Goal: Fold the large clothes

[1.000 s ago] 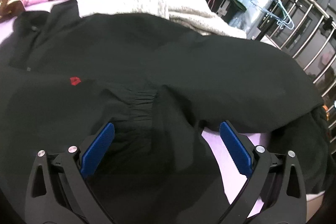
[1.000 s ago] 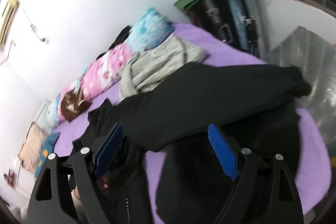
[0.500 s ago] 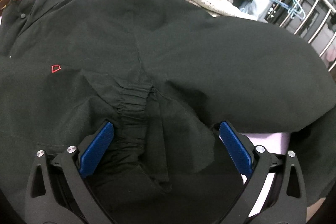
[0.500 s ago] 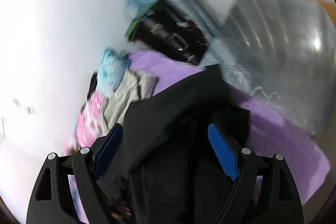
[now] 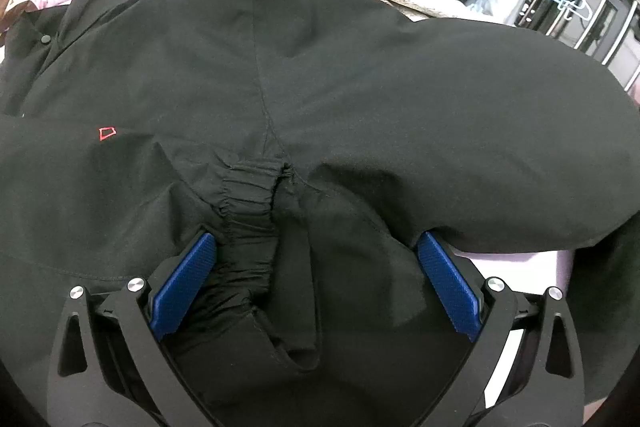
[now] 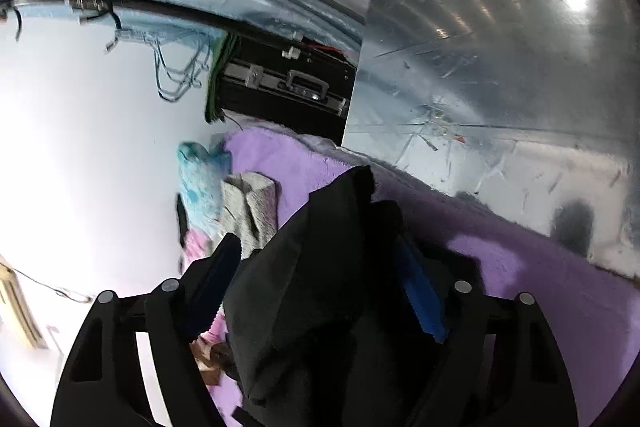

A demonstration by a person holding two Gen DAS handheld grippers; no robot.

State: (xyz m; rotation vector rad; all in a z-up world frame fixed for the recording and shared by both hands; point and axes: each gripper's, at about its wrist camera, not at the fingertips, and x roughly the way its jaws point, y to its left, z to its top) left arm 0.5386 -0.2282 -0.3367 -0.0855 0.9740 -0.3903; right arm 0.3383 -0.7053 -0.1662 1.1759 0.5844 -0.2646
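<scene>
The big black cloth jacket (image 5: 320,75) lies spread on the purple fuzzy bed (image 6: 540,287), filling the middle of both views, so it can be folded. The left tongs (image 5: 316,279) stand wide apart around its bunched stretchy cuff (image 5: 248,203), ready to pinch. The right tongs (image 6: 320,291) have just been closing a little around a black fold, still apart; the black case (image 6: 284,83) at upper middle stays closed.

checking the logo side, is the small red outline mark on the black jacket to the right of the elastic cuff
No, in the left wrist view the red outline mark sits left of the elastic cuff on the black jacket.

Black jacket (image 5: 320,75) (rumpled) on bed
</scene>
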